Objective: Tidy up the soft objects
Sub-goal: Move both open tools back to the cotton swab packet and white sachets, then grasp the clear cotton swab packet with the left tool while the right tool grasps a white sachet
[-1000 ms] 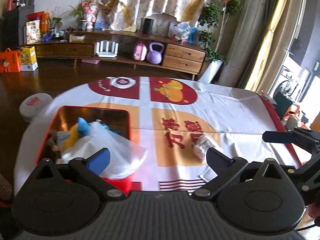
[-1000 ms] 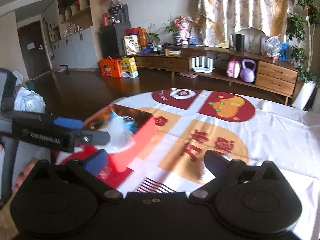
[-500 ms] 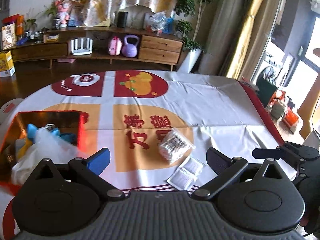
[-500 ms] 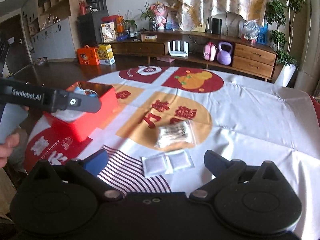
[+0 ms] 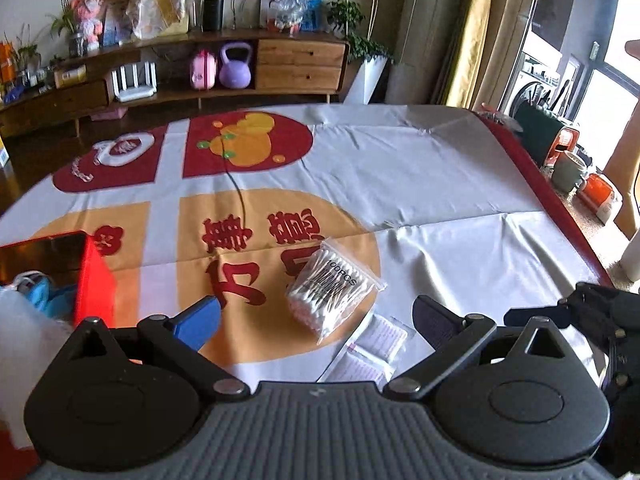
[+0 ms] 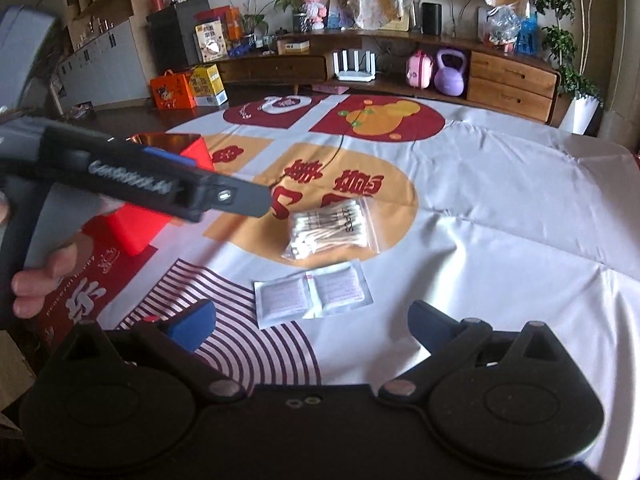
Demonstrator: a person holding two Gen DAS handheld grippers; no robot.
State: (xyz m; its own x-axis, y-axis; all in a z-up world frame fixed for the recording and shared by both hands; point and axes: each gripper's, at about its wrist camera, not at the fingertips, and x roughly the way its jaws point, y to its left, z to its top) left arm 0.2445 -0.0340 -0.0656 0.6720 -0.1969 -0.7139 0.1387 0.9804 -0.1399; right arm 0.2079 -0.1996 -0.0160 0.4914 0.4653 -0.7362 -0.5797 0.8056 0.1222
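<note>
Both grippers hang above the table with their blue-padded fingers spread wide apart and nothing between them: the left gripper [image 5: 316, 316] sits over the near part of the white tablecloth printed with red and orange patches [image 5: 440, 200], and the right gripper [image 6: 312, 320] sits over its red striped corner. Just ahead of the left gripper, slightly right of the middle of its gap, lies the clear zip bag of white cotton swabs [image 5: 332, 292] on the orange patch, flat on the cloth and untouched. Nearer still, partly behind the right finger, lies the pair of flat white sachets in clear wrap [image 5: 372, 354]; the two packs are just beside each other. From the right wrist view the sachets [image 6: 314, 294] lie straight ahead of the open fingers and the swab bag [image 6: 332, 230] just beyond them. At the left edge stands the open red box [image 5: 94, 284], holding a blue soft item and a white plastic bag [image 5: 16, 344], well apart from both packs
</note>
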